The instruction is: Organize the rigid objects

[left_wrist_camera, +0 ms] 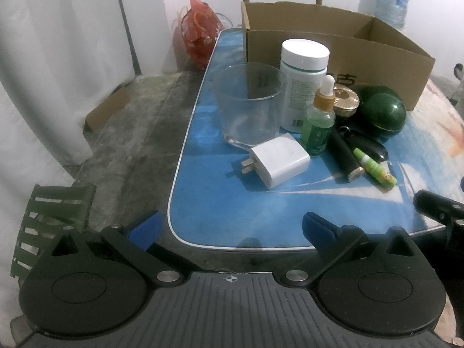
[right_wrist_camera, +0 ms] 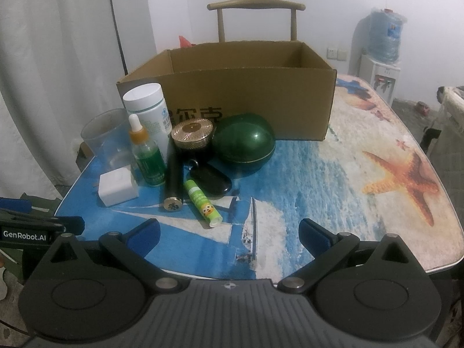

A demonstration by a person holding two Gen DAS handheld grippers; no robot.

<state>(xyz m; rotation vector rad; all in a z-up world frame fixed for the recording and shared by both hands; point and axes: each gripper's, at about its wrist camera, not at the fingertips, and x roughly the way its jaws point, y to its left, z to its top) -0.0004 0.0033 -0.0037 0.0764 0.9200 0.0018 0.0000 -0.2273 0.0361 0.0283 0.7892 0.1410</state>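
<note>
So there's a little cluster of stuff sitting right in front of the cardboard box (right_wrist_camera: 246,98), toward its left end. Closest to the box wall is the white pill bottle (right_wrist_camera: 150,107), standing upright, then the gold-lidded jar (right_wrist_camera: 192,134) and a dark green egg-shaped case (right_wrist_camera: 243,146) just beside it. In front of the pill bottle stands a green dropper bottle (right_wrist_camera: 146,153), with a clear glass cup (right_wrist_camera: 105,140) off to its left. Further out from the box, a white charger plug (right_wrist_camera: 117,185) lies on its side, and next to it a black tube (right_wrist_camera: 174,178), a small green lip balm (right_wrist_camera: 203,203) and a black key fob (right_wrist_camera: 211,181), all lying flat and bunched together.

Everything's on a surface (right_wrist_camera: 348,174) with a beach print, starfish and sailboat. The box looks empty from here.

Left gripper (left_wrist_camera: 232,227) hangs over the near-left corner, jaws spread wide, nothing in them. Right gripper (right_wrist_camera: 229,233) is over the near edge, jaws wide too, nothing held.
</note>
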